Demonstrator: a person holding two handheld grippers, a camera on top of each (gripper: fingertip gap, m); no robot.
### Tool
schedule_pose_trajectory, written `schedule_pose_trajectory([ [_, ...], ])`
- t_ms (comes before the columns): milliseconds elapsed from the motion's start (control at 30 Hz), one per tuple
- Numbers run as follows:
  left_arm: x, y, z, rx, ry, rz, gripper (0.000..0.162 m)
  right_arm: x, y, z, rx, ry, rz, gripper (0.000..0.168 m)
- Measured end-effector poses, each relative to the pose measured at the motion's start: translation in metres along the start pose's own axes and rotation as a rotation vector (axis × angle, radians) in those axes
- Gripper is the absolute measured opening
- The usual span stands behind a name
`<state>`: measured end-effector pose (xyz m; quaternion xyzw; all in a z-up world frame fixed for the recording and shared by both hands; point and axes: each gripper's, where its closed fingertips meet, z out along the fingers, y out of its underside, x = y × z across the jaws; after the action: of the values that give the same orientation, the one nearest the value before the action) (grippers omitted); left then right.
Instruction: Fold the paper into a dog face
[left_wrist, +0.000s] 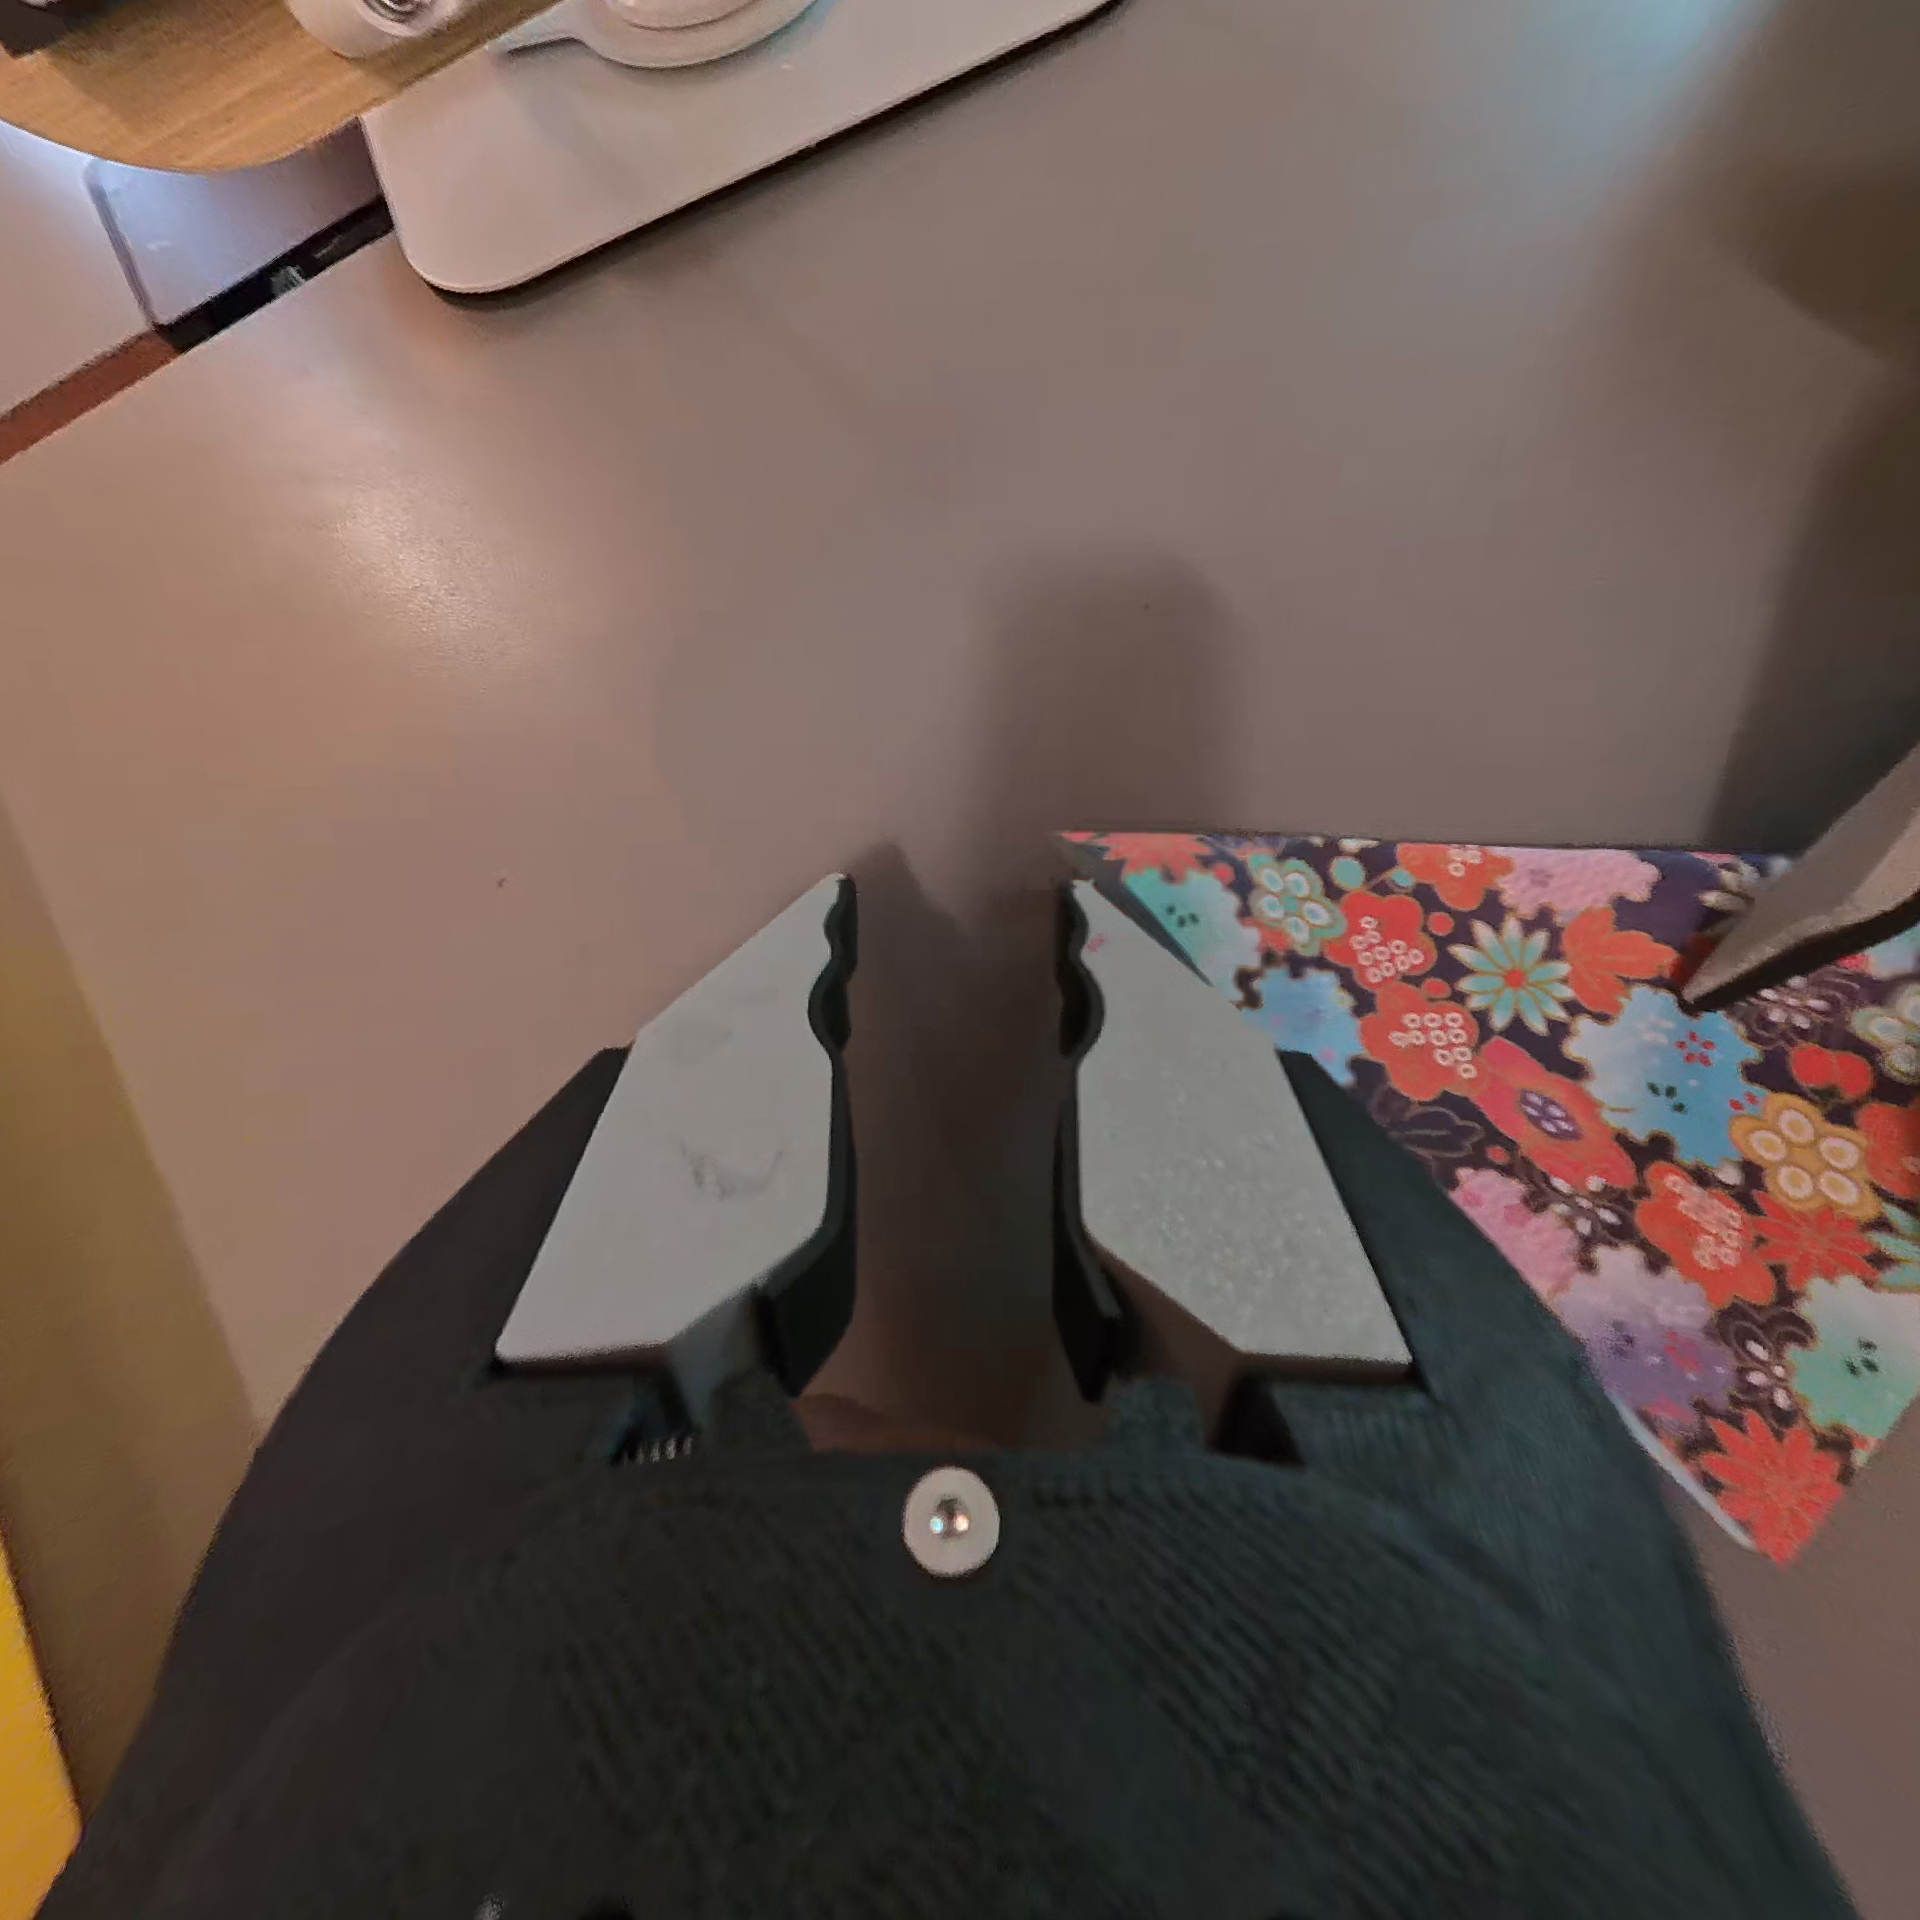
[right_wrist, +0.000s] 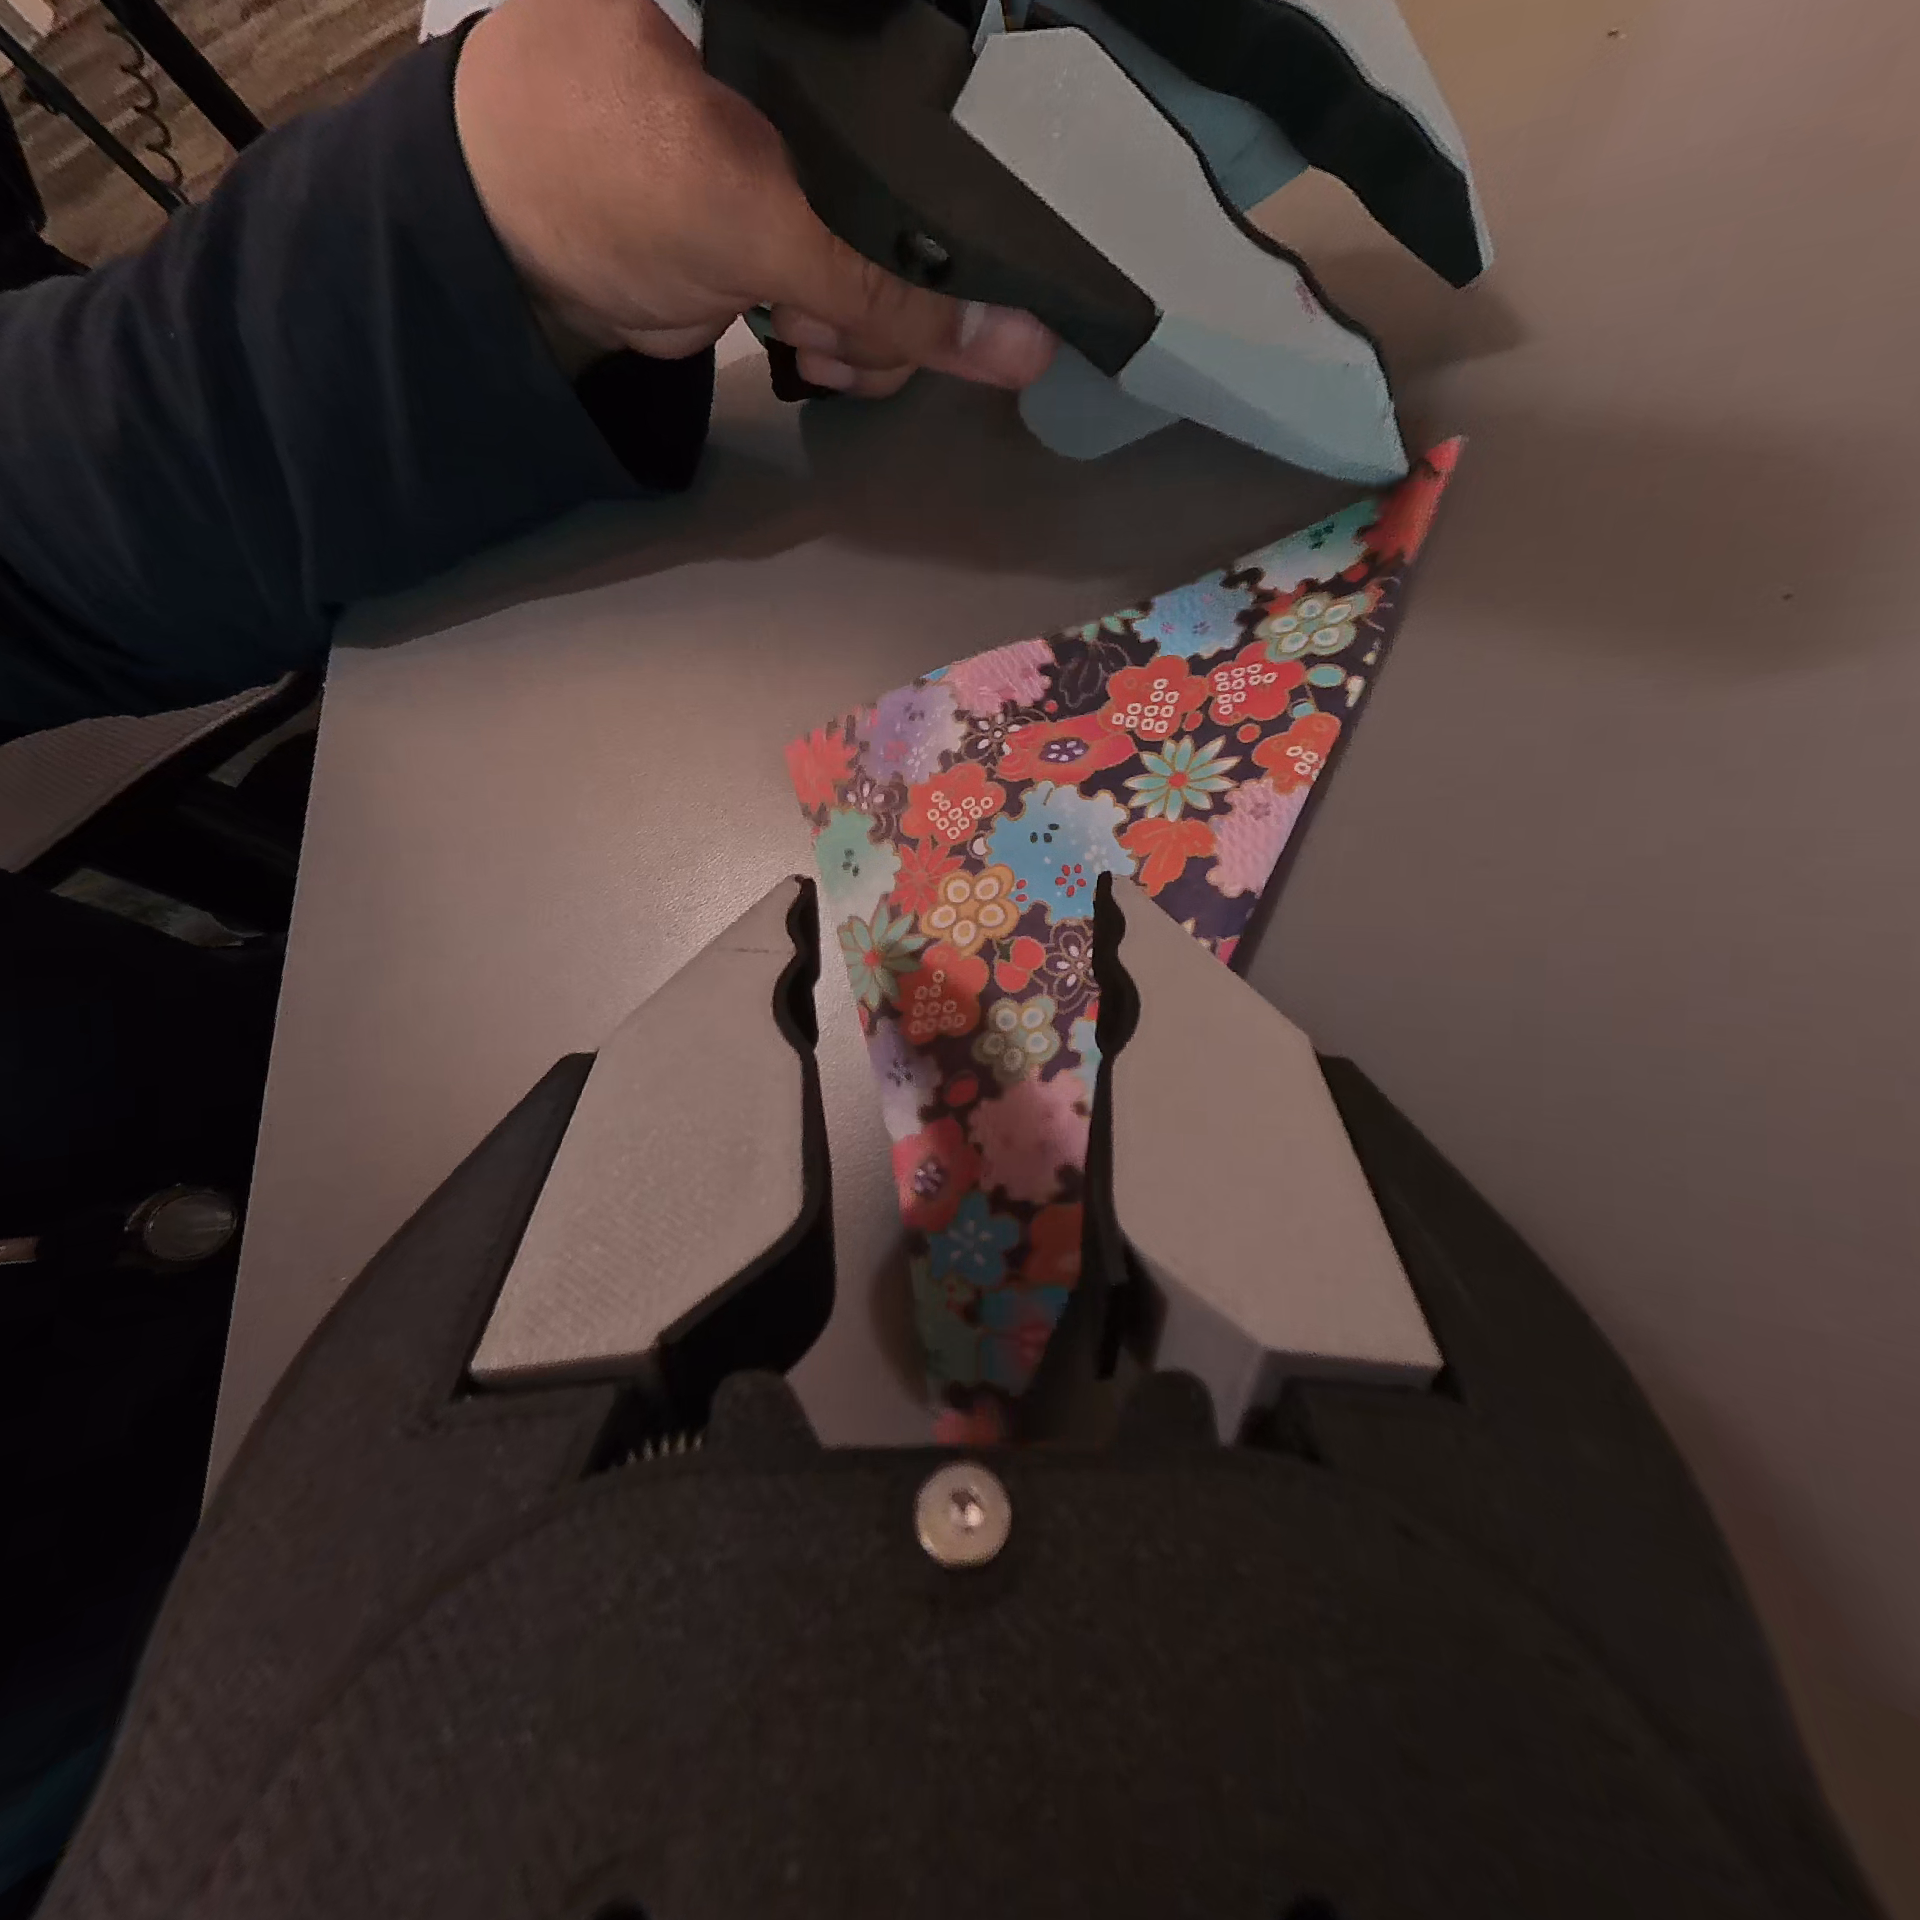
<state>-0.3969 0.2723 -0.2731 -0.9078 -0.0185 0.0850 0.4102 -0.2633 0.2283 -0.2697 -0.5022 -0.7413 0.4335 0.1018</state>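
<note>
- Paper (right_wrist: 1081, 831): one flowered sheet, folded to a triangle, flat on the grey table (right_wrist: 520, 831), centre of the right wrist frame.
- Left gripper (left_wrist: 956, 904): jaws apart, empty, one fingertip at the paper's corner.
- Right gripper (right_wrist: 951, 899): jaws apart over the paper, gripping nothing.

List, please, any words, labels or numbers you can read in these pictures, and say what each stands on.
None can be read.
The paper bears only a flower pattern.
Small pale marks on the dark strip beside the white stand base are too blurred to read.
</note>
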Motion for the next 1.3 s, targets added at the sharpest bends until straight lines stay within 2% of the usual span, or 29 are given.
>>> schedule_pose_trajectory([
  [133, -0.008, -0.018, -0.011, 0.118, -0.059, 0.001, 0.03, 0.001, 0.0, -0.001, 0.002, -0.007, 0.017, 0.046],
  [300, 0.035, -0.054, -0.038, 0.328, 0.169, -0.023, 0.026, 0.001, 0.0, -0.001, 0.002, -0.002, 0.017, 0.045],
  [367, 0.044, -0.046, -0.03, 0.265, 0.211, -0.028, 0.024, 0.002, 0.0, -0.001, 0.002, -0.001, 0.02, 0.044],
  [433, 0.042, -0.03, -0.016, 0.172, 0.178, -0.001, 0.024, 0.002, 0.0, 0.0, 0.002, -0.001, 0.021, 0.044],
  [533, 0.043, -0.021, -0.007, 0.112, 0.177, 0.019, 0.014, 0.002, 0.0, 0.0, 0.001, 0.005, 0.018, 0.043],
  [600, 0.033, -0.019, -0.004, 0.094, 0.122, -0.007, 0.001, 0.002, 0.0, 0.0, 0.001, 0.007, 0.017, 0.043],
  [733, 0.027, -0.005, 0.004, -0.001, 0.057, 0.063, 0.0, 0.002, 0.001, 0.0, 0.0, 0.009, 0.016, 0.042],
  [1300, 0.042, -0.008, 0.001, 0.019, 0.134, 0.107, 0.0, 0.001, 0.001, 0.0, -0.004, 0.008, 0.01, 0.04],
])
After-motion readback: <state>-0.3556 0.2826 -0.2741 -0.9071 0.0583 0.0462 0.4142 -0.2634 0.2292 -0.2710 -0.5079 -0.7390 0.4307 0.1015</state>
